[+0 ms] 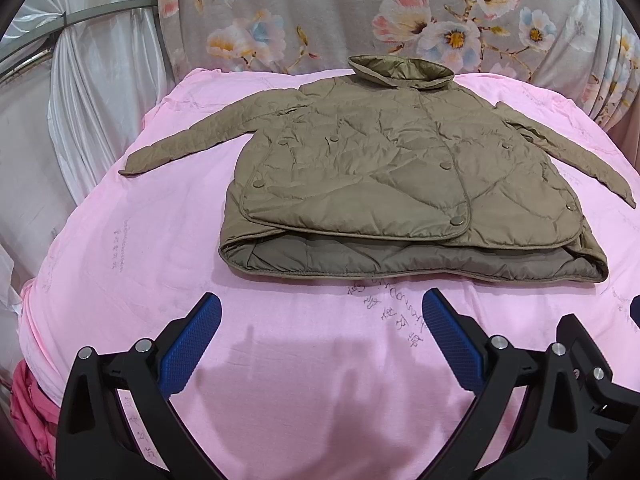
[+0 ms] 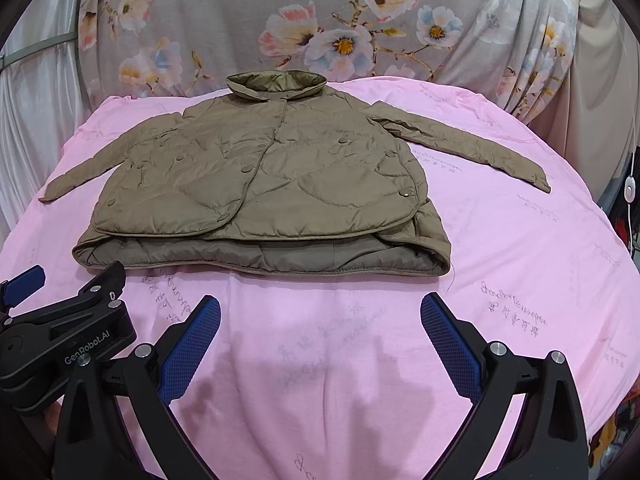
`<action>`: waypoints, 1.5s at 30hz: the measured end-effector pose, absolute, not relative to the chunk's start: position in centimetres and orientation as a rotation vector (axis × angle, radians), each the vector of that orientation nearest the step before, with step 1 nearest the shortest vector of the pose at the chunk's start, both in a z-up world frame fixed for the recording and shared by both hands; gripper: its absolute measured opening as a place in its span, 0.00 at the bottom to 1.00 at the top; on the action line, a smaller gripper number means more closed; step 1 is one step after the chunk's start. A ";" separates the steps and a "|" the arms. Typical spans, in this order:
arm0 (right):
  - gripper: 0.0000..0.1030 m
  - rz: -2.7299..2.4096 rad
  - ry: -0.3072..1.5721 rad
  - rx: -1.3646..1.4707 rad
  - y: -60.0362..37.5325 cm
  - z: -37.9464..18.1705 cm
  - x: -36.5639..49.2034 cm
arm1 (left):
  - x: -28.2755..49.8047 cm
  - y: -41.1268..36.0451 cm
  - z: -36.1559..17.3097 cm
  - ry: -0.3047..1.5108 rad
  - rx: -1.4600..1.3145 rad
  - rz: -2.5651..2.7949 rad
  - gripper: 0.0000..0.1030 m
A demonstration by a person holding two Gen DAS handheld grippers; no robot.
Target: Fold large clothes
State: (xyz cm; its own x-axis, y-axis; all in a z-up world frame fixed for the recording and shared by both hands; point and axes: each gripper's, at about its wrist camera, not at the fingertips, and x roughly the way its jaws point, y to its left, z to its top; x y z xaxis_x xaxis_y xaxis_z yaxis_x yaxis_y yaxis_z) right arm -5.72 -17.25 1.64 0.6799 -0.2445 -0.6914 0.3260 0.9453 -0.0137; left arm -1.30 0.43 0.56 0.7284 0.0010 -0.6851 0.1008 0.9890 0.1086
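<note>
Your jacket (image 1: 400, 168) lies front-up in the middle of the pink sheet (image 1: 304, 360), collar (image 1: 400, 72) away from you, both sleeves spread out to the sides and the hem nearest you doubled up onto the body. The likely next step is bringing a sleeve across the chest, so take it near the cuff, lift only enough to clear the padding, and lay it flat without dragging the body askew. The fabric is olive-brown, quilted and puffy with snap buttons; expect it to spring back, so press each fold down. The left tool (image 1: 322, 320) and the right tool (image 2: 320, 320) both hover over bare sheet just short of the hem, fingers spread wide, gripping nothing. Behind the bed hangs a floral cloth (image 1: 360, 20).
</note>
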 end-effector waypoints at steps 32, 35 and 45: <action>0.95 -0.365 0.734 0.208 -25.1 3.3 -1.6 | 3.9 0.2 2.8 0.761 0.118 -0.035 0.95; 0.95 -0.399 0.691 0.264 -29.4 3.8 -0.5 | 6.0 0.3 3.6 0.751 0.117 -0.027 0.95; 0.95 -0.625 0.688 0.487 -48.5 2.1 4.9 | 12.3 1.6 4.2 0.745 0.052 0.015 0.95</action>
